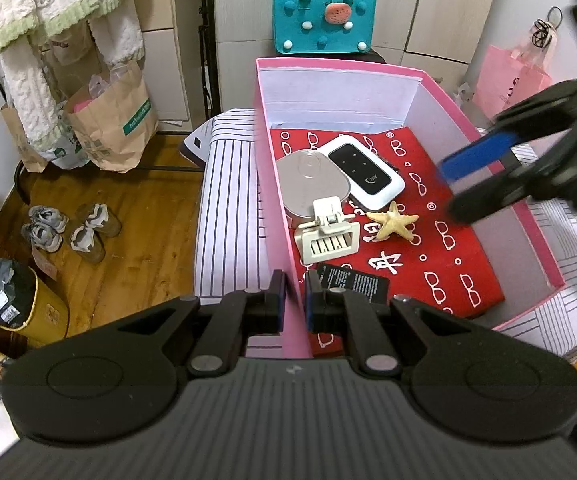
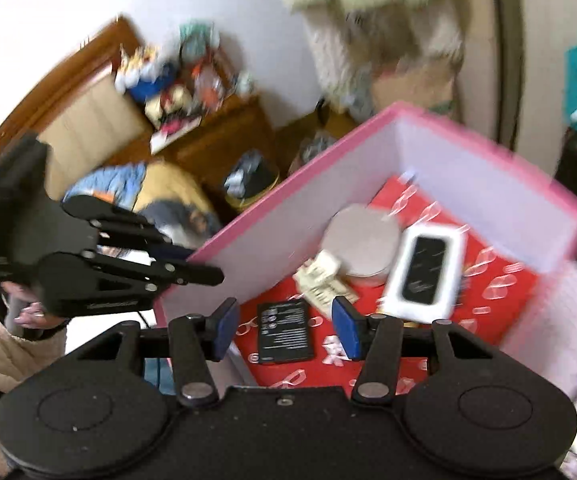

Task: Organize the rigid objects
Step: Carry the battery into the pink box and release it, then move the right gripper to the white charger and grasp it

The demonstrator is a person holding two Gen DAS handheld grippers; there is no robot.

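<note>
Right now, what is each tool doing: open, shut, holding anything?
Left tool: shut on the pink box wall.
Right tool: open, holding nothing, above the box.

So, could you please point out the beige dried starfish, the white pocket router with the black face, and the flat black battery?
beige dried starfish point(image 1: 392, 222): left wrist view, its centre body.
white pocket router point(image 1: 366, 171): left wrist view, its black face.
flat black battery point(image 2: 285, 332): right wrist view, its printed label.

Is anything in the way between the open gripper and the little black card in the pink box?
Nothing visible is. The right gripper hangs open above the black card, which lies flat and bare on the red cloth. The left gripper only pinches the pink box wall.
</note>
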